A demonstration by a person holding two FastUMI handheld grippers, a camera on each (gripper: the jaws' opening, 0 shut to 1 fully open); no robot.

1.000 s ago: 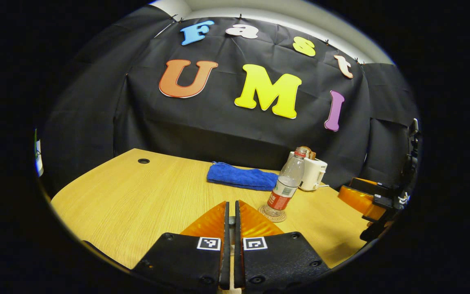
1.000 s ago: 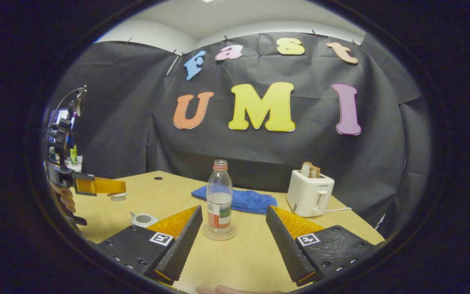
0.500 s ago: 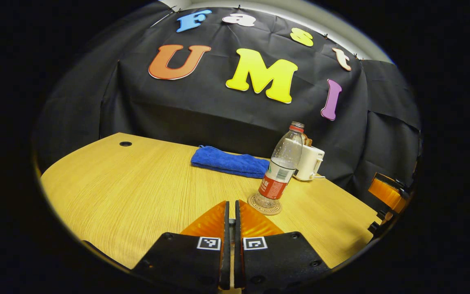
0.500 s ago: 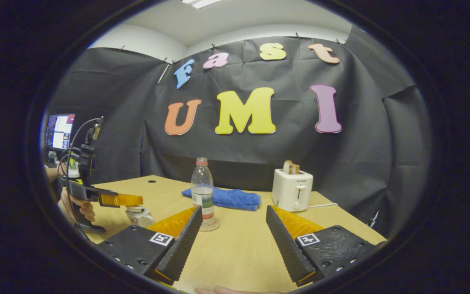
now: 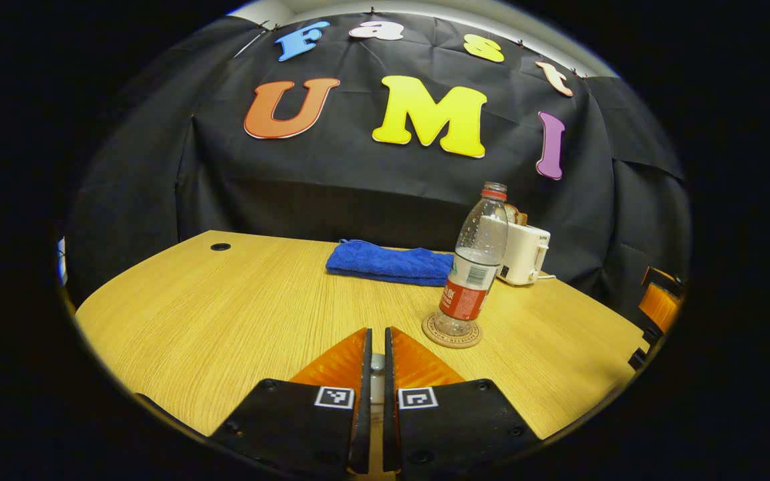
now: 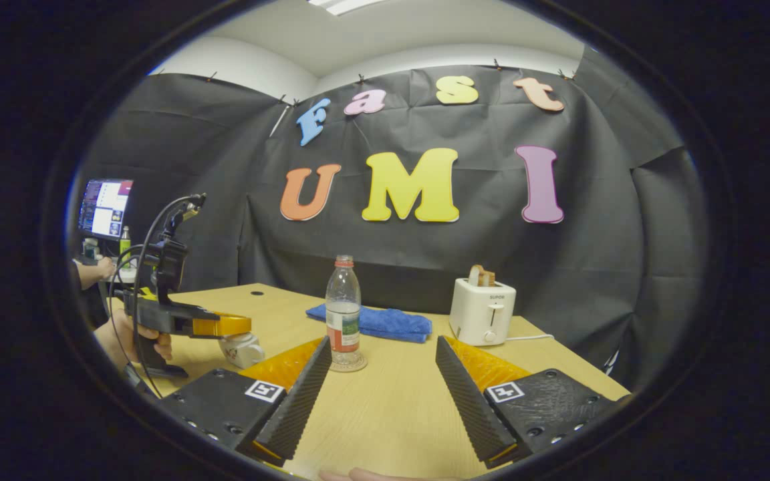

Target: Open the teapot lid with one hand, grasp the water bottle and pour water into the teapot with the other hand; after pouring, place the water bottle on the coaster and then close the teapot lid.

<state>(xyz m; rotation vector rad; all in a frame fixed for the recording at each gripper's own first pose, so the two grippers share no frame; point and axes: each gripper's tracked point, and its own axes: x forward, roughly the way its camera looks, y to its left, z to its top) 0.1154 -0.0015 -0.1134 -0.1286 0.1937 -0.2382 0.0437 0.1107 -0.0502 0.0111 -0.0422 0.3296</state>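
Observation:
A clear water bottle (image 5: 475,267) (image 6: 343,314), partly filled and with a red label, stands upright on a round coaster (image 5: 452,332) (image 6: 348,366). My left gripper (image 5: 377,334) (image 6: 224,325) is shut on the small knob of the teapot lid (image 5: 376,364), right on top of the white teapot (image 6: 243,349); the fingers hide most of the lid. My right gripper (image 6: 381,347) (image 5: 659,304) stands wide open with nothing between its fingers, well short of the bottle and a little to its right.
On the wooden table (image 5: 224,314), a folded blue cloth (image 5: 392,262) (image 6: 378,322) lies behind the bottle. A white toaster (image 5: 525,254) (image 6: 483,310) with bread stands at the back right. A hand (image 6: 124,341) holds the left gripper. A monitor (image 6: 104,207) glows far left.
The left gripper has come down with the lid from above the open teapot onto its top. The right gripper, still open, has drawn back from the bottle.

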